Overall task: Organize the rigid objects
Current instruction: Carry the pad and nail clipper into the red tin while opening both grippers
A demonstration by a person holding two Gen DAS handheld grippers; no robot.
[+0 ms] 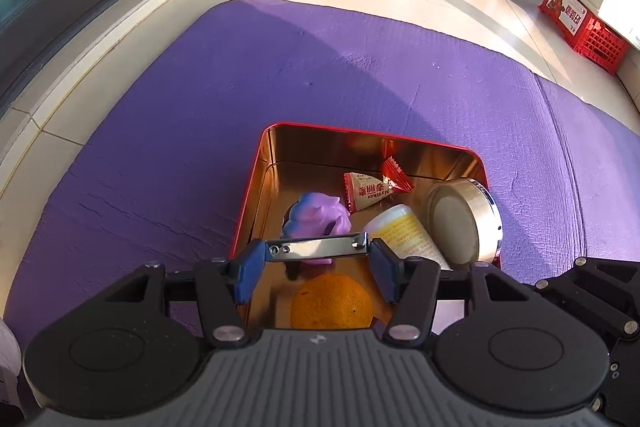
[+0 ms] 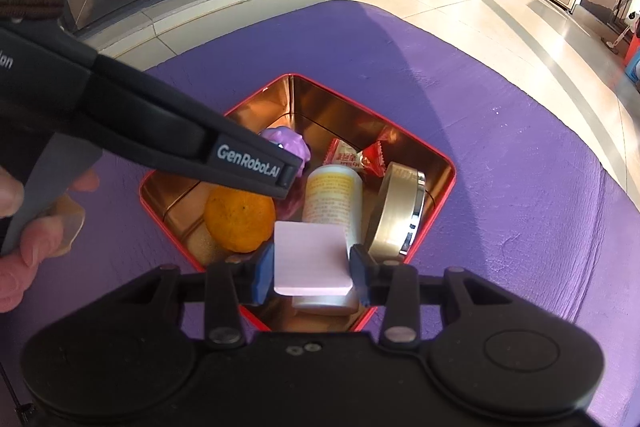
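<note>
Right wrist view: right gripper [image 2: 312, 273] clamps a pink pad [image 2: 310, 263] over the red tin [image 2: 448, 183] (left gripper [image 1: 316, 259] pinches a metal bar [image 1: 318, 250]), risking collision if both descend.

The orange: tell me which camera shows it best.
The right wrist view: the orange lies in the red tin, only its top edge crossed by the other gripper's finger. The left wrist view shows the orange partly cut off by the gripper body.
</note>
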